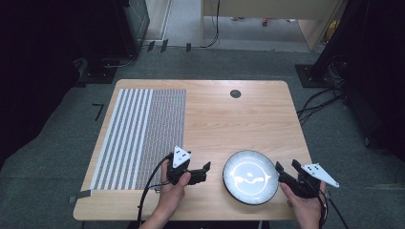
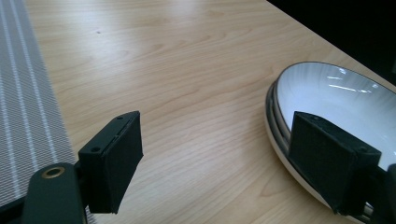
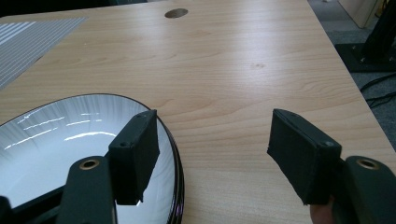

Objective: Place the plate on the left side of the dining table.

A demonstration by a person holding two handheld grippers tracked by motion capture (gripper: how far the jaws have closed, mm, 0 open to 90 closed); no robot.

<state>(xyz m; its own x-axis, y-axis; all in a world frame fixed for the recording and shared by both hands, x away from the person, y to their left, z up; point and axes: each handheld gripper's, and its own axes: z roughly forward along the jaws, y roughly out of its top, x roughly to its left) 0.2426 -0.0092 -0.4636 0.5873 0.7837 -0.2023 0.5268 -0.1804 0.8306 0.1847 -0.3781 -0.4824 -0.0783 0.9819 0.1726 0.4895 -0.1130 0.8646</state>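
A white plate [image 1: 250,176] with a dark rim lies near the table's front edge, between my two grippers. Its rim looks doubled, as if plates are stacked. My left gripper [image 1: 206,171] points right at the plate's left side and stands open. In the left gripper view the plate [image 2: 336,93] lies at the right, and the right jaw of that gripper [image 2: 219,158] hangs over its rim. My right gripper [image 1: 286,167] is open at the plate's right edge. In the right gripper view the left jaw of that gripper [image 3: 217,154] sits above the plate [image 3: 56,140]; bare wood lies between the jaws.
A grey striped placemat [image 1: 143,138] covers the left part of the wooden table [image 1: 229,119]. A round cable hole [image 1: 235,93] sits near the far edge. Dark floor, cables and stands surround the table.
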